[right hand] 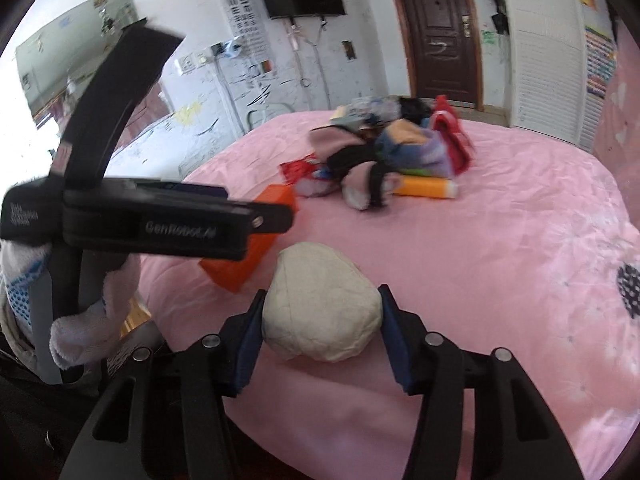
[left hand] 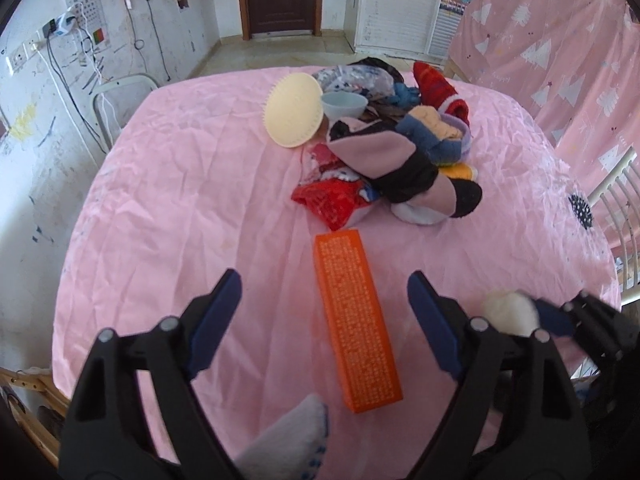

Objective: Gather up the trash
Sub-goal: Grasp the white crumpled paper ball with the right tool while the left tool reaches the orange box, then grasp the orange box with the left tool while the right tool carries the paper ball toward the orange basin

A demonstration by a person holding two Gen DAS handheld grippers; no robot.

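An orange box (left hand: 354, 320) lies on the pink bed cover (left hand: 180, 200), between the spread fingers of my open, empty left gripper (left hand: 325, 292). My right gripper (right hand: 320, 312) is shut on a crumpled whitish paper ball (right hand: 320, 300) near the bed's front edge. The ball (left hand: 510, 312) and right gripper also show at the right of the left wrist view. A red crumpled wrapper (left hand: 332, 200) lies beyond the box. In the right wrist view the left gripper (right hand: 256, 212) crosses the left side, in front of the orange box (right hand: 256, 256).
A pile of socks and clothes (left hand: 408, 140) sits mid-bed with a cream round plate (left hand: 294, 108), a grey bowl (left hand: 344, 105) and an orange tube (right hand: 426, 188). A white sock (left hand: 292, 436) lies at the near edge. A pink curtain (left hand: 560, 60) hangs right.
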